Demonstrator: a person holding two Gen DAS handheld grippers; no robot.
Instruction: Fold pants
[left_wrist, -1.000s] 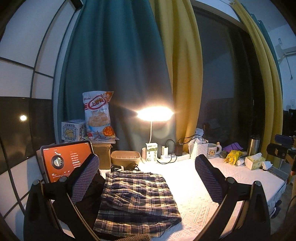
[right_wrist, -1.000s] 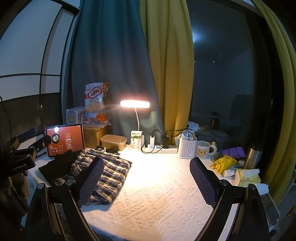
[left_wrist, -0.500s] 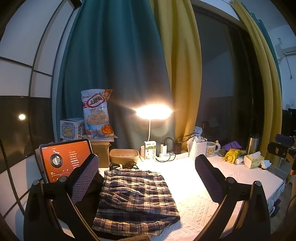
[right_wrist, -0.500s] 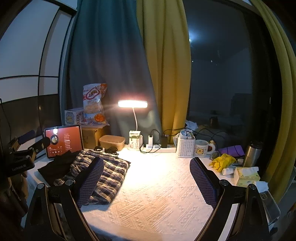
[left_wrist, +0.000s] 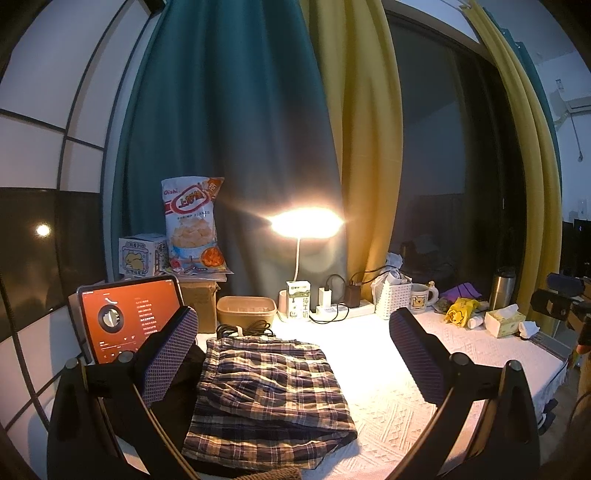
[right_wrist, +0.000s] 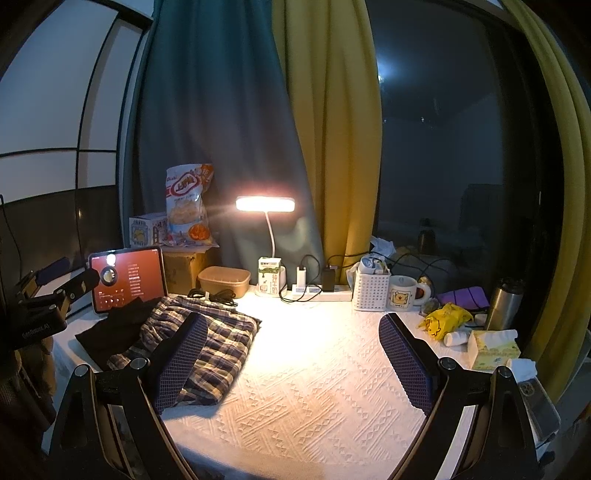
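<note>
The plaid pants (left_wrist: 269, 391) lie folded in a flat stack on the white textured tablecloth (left_wrist: 388, 398), at the table's left side; they also show in the right wrist view (right_wrist: 218, 343). A dark garment (right_wrist: 114, 328) lies beside them on the left. My left gripper (left_wrist: 291, 362) is open and empty, held above and in front of the pants. My right gripper (right_wrist: 291, 362) is open and empty, over the cloth to the right of the pants. The left gripper's body (right_wrist: 40, 314) shows at the left edge of the right wrist view.
A tablet (left_wrist: 129, 317) with a red screen stands at the back left. A lit desk lamp (left_wrist: 304, 223), brown tub (left_wrist: 245, 310), milk carton (left_wrist: 298, 304), power strip (left_wrist: 340, 312), white basket (left_wrist: 393, 299) and mug (left_wrist: 421, 297) line the back. A flask (right_wrist: 504, 302) and tissue box (right_wrist: 493, 349) sit at the right.
Both grippers have drifted back and slightly up from the table, so the scene sits a little lower. The pants have not moved. Both grippers stay open.
</note>
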